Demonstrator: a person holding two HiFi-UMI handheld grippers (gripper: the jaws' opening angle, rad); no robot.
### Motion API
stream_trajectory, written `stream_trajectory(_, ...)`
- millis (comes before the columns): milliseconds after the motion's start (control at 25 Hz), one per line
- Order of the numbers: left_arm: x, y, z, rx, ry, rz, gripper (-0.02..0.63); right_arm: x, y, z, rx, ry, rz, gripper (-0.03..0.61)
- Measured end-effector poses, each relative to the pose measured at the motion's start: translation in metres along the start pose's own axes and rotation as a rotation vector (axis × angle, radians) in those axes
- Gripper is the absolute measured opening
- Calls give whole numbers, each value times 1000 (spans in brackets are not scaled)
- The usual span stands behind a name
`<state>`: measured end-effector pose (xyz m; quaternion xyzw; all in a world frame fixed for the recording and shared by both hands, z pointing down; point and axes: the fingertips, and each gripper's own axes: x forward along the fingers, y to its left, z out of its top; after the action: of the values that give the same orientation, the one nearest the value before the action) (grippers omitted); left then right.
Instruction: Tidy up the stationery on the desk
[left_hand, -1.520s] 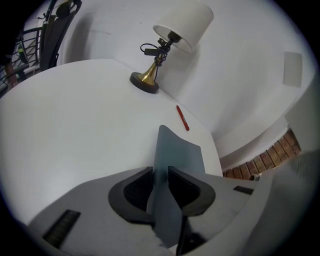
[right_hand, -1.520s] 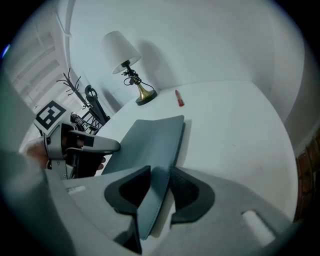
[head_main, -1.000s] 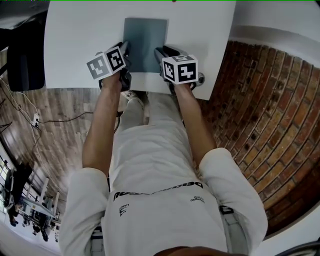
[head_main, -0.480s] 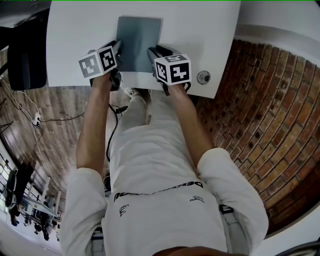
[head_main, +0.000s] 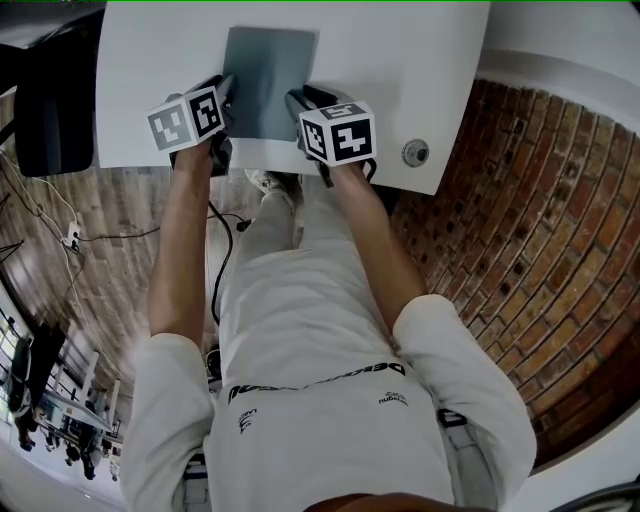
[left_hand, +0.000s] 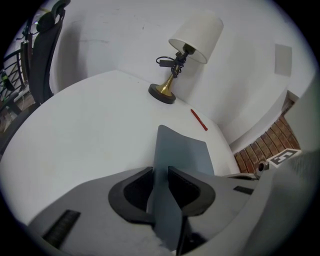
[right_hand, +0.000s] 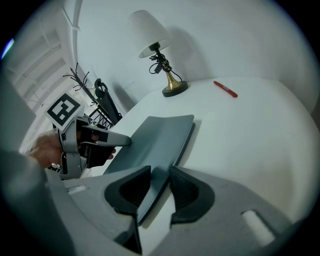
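We hold the grey notebook (head_main: 268, 75) over the white table (head_main: 400, 60): left claw (left_hand: 161, 186) clamped on its near-left edge, right claw (right_hand: 159, 187) on its near-right edge

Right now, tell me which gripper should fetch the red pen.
Right, probably: bare desk lies between the right gripper and the pen; from the left gripper the folder intervenes. Both grip it.

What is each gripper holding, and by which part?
Both hold the grey notebook: left gripper clamps its left edge, right gripper its right edge, both near the person's end.
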<state>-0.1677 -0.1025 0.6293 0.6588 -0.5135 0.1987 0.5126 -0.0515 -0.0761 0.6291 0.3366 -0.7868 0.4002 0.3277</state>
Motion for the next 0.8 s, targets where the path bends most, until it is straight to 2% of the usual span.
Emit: stream_trajectory(800,0,4,5,41,-49,9,94,5,2,3,-3,-37,-40,124)
